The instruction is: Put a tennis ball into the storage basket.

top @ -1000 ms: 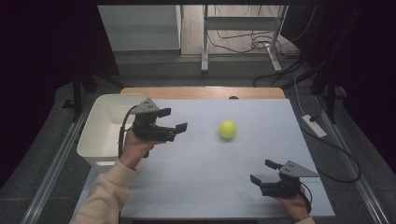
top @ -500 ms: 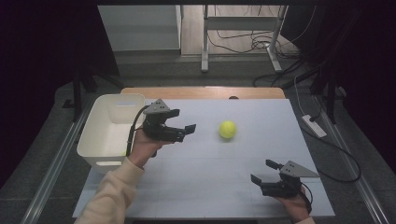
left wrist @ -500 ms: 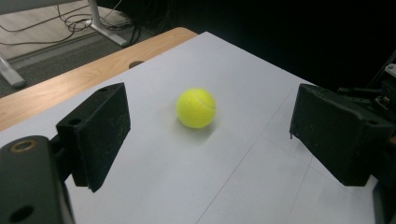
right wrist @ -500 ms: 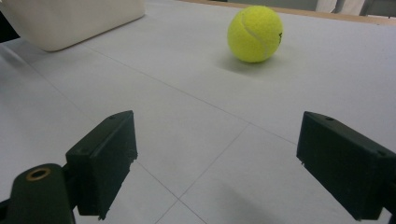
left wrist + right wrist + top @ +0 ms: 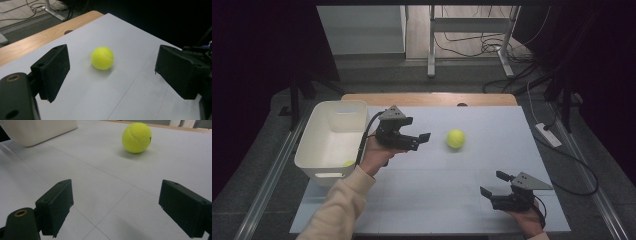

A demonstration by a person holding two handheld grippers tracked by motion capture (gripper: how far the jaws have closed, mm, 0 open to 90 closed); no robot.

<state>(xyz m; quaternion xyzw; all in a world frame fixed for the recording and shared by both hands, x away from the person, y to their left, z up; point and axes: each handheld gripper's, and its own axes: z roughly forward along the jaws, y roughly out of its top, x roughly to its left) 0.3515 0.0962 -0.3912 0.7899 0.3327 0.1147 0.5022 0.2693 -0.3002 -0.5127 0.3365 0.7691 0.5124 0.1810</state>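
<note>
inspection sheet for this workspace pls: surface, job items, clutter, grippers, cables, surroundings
Surface: white sheet over a wooden table, faint grid lines.
Job's things: ball loose on the sheet; white bin at the left edge, with something small and yellow inside.
Clutter: nothing seen.
Grippers: left gripper open, aimed at the ball, apart from it; right gripper open, low near the front edge.
Cables: floor cables behind the table; power strip at right.
Surroundings: dark room, desk legs behind.

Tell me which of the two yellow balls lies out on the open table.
The ball lying alone mid-table, ahead of the left gripper's open jaws. The other ball sits inside the white bin at the table's left edge.
</note>
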